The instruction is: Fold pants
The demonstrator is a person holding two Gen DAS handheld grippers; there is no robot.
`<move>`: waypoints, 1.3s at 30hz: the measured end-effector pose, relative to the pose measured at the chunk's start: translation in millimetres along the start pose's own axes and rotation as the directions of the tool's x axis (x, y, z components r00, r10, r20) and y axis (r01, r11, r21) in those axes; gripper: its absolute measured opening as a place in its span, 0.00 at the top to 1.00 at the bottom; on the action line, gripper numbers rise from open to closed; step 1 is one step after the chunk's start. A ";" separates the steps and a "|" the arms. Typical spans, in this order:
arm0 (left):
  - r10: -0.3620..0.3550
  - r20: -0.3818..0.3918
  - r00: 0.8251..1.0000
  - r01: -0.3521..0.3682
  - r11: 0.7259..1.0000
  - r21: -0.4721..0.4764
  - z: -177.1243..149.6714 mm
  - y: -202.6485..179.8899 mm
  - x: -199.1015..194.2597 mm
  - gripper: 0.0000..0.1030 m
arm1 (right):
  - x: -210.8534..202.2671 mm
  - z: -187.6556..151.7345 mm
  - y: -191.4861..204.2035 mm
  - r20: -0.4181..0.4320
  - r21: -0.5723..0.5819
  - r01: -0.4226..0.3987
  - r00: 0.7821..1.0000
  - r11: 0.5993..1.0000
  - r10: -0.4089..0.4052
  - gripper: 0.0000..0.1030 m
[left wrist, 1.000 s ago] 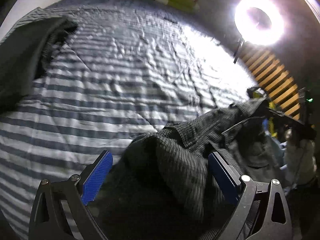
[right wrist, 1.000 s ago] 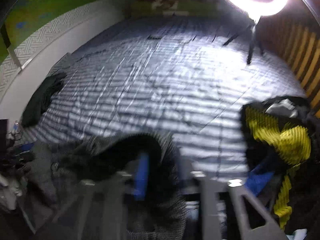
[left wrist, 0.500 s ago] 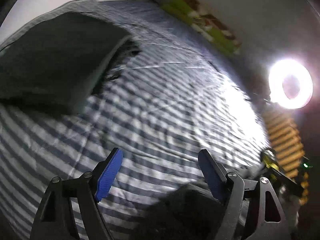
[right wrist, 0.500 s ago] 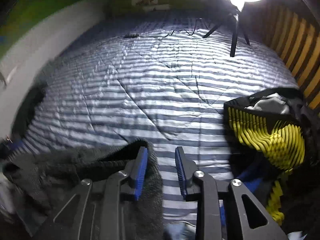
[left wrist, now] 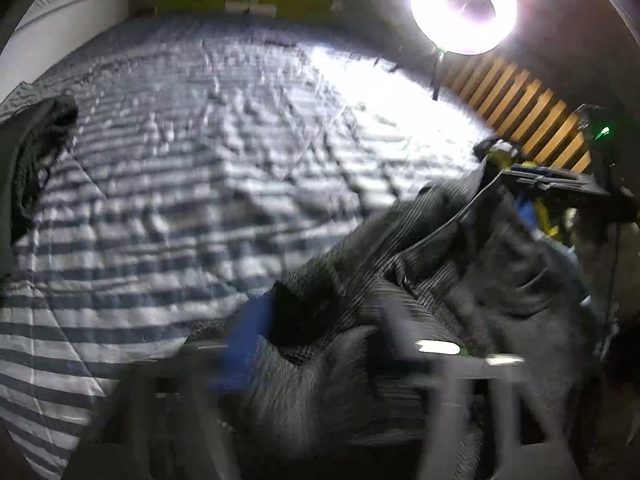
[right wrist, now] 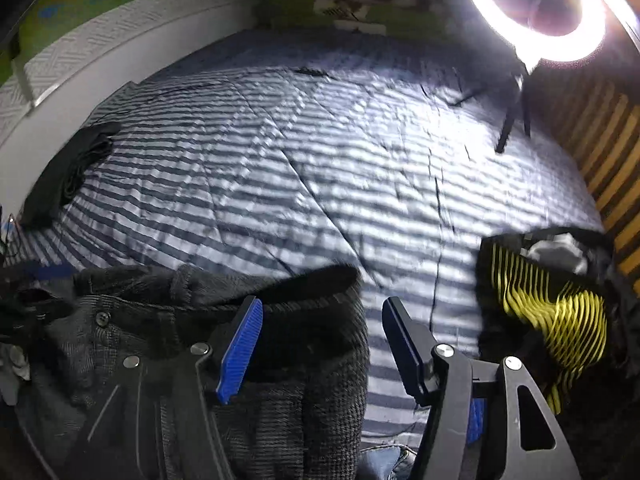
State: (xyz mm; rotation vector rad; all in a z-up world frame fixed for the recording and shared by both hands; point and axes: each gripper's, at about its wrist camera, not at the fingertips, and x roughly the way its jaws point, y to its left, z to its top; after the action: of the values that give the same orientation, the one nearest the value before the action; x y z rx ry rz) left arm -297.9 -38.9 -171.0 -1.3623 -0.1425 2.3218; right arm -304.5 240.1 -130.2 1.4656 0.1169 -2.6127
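Dark pants (right wrist: 280,344) lie bunched at the bed's (right wrist: 304,168) lower edge. The left tool (left wrist: 320,336) is closing, blurred, with pants fabric between its fingers; whether they pinch it I cannot tell. The right tool (right wrist: 320,344) is opening, released. At lower right a black-and-yellow basket (right wrist: 548,304) holds clothes.

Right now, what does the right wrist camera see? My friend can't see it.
The right gripper is opening over dark grey pants bunched at the near edge of a striped bedspread. A yellow-and-black basket of clothes sits to the right, and a ring light glows above.
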 end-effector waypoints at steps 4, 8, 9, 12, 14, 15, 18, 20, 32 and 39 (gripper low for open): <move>-0.029 0.037 0.999 0.032 0.998 -0.062 4.6 4.1 -8.7 1.00 | 10.0 -13.7 -1.4 -0.024 -0.014 -0.007 1.000 1.000 0.007 0.53; -0.026 0.151 0.988 0.044 0.992 -0.117 21.9 16.6 -39.7 1.00 | 12.7 -14.9 -9.8 -0.033 0.031 -0.049 0.998 0.998 0.051 0.92; -0.019 0.166 0.986 0.040 0.991 -0.128 24.4 21.3 -47.1 1.00 | 9.6 -14.7 -12.0 -0.022 0.039 -0.072 0.997 0.997 0.073 0.93; 0.007 0.213 0.977 0.021 0.991 -0.129 28.9 32.1 -67.2 1.00 | -1.7 -14.3 -16.7 0.020 0.052 -0.099 0.995 0.994 0.098 0.93; -0.054 0.171 0.984 0.074 0.990 -0.117 29.4 33.6 -69.2 0.68 | -8.8 -16.5 -18.0 0.033 0.044 -0.095 0.995 0.994 0.094 0.94; -0.083 0.148 0.986 0.099 0.990 -0.102 28.2 31.7 -67.3 0.51 | -12.6 -18.1 -19.3 0.042 0.048 -0.088 0.995 0.995 0.086 0.94; -0.081 0.109 0.991 0.079 0.996 0.030 16.0 5.4 -56.4 0.25 | -23.7 -28.4 -27.5 0.056 0.099 -0.123 0.991 0.987 0.118 0.95; -0.074 0.050 0.996 0.068 0.991 0.112 6.2 -11.0 -43.9 0.25 | -26.7 -36.7 -27.8 0.052 0.095 -0.124 0.992 0.988 0.119 0.95; -0.165 0.031 0.986 0.164 0.986 0.037 -7.9 -5.5 -46.4 0.26 | -34.8 -51.9 -19.3 0.045 0.051 -0.053 0.998 0.997 0.051 0.95; -0.224 0.051 0.973 0.228 0.969 -0.091 -4.4 20.4 -58.9 0.39 | -40.0 -53.7 -14.2 0.042 0.050 -0.039 0.998 0.998 0.037 0.95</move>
State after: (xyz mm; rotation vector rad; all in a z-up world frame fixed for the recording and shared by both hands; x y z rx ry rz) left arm -276.1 -82.7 -132.0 -1.2724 -0.4063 2.1755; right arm -241.1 265.0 -124.1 1.4151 0.0186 -2.6320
